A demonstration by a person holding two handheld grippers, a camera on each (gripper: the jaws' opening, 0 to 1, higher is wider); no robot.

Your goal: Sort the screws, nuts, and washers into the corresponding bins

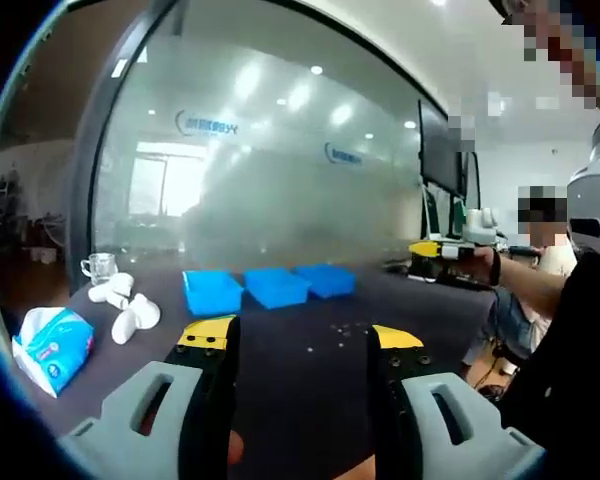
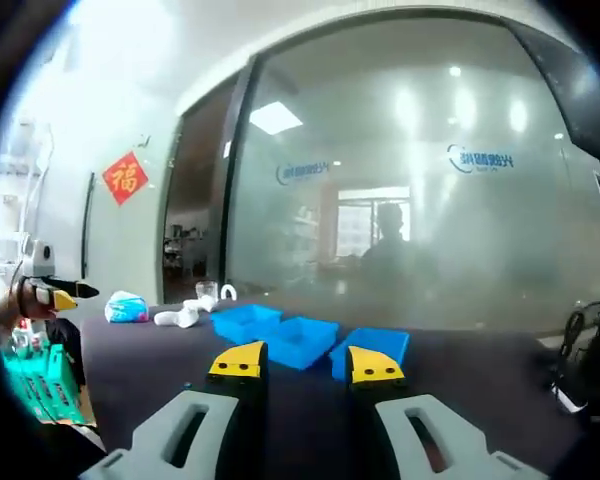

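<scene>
1. Both claws are held spread with nothing between the jaws: the left gripper (image 1: 300,338) at the lower centre of the left gripper view, the right gripper (image 2: 306,362) at the lower centre of the right gripper view.
2. Three blue plastic bins (image 1: 277,286) are seen in a row at mid-frame on the dark tabletop (image 1: 310,400).
3. Small scattered screws, nuts and washers (image 1: 348,326) are seen just right of centre, near the bins.
4. A blue tissue pack (image 1: 52,346) and white plastic fittings (image 1: 125,305) are placed at the lower left, a clear glass cup (image 1: 99,266) behind them.
</scene>
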